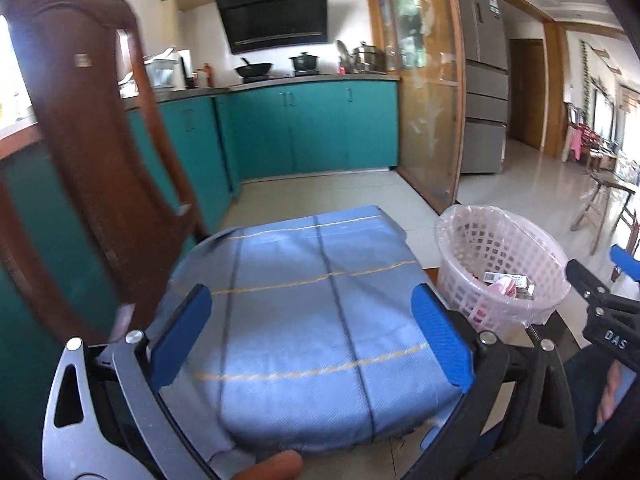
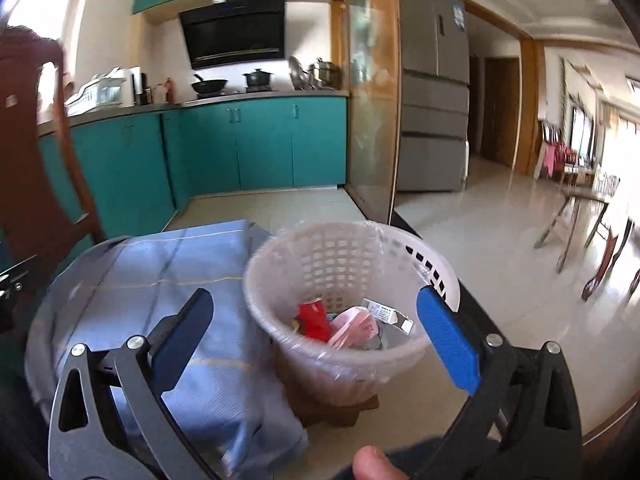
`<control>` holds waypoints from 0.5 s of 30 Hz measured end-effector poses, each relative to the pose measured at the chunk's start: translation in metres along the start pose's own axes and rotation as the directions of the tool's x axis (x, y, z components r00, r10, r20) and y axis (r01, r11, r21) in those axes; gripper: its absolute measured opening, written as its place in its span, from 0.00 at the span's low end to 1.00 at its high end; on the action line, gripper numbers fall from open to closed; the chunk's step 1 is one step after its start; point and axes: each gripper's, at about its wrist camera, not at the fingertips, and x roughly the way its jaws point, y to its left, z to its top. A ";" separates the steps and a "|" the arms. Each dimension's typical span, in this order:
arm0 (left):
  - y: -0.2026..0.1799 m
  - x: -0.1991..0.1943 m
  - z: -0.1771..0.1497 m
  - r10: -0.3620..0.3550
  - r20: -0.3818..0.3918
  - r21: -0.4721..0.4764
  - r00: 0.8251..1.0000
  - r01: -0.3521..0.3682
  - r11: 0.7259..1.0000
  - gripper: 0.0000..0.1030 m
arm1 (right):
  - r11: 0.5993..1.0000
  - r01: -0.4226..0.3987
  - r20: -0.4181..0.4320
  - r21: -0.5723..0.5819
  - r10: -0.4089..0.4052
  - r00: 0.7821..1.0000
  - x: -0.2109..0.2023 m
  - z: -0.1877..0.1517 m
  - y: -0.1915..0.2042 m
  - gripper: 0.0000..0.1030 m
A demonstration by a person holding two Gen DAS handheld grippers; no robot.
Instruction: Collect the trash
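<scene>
Both grippers, left [image 1: 312,336] and right [image 2: 316,348], hang empty, fingers apart, the trash [image 2: 344,322] already lying in the bin [image 2: 436,276] at 1 o'clock of the cloth [image 1: 304,320]; a careless sweep could tip it.

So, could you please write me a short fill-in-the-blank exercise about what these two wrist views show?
1. The white basket is lined with a clear plastic ____.
2. The cloth beside the basket is mainly ____ in colour.
3. Both the left tongs and the right tongs have their jaws ____.
4. The kitchen cabinets behind are ____ in colour.

Missing words: bag; blue; open; teal
</scene>
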 end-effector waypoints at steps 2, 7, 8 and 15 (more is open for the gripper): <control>0.010 -0.019 -0.002 0.007 0.017 -0.021 1.000 -0.007 1.000 0.97 | 1.000 0.013 0.027 -0.028 -0.012 1.000 -0.022 0.005 0.009 0.97; 0.023 -0.053 -0.005 0.035 0.059 -0.028 0.998 -0.034 0.999 0.97 | 0.997 0.009 0.062 -0.078 -0.004 0.998 -0.055 0.012 0.025 0.97; 0.026 -0.060 -0.005 0.036 0.070 -0.029 0.997 -0.034 0.999 0.97 | 0.996 0.004 0.065 -0.085 0.002 0.998 -0.057 0.012 0.028 0.97; 0.045 -0.088 -0.002 0.051 0.119 -0.068 0.992 -0.043 0.997 0.97 | 0.995 -0.022 0.077 -0.102 0.030 0.997 -0.070 0.017 0.040 0.97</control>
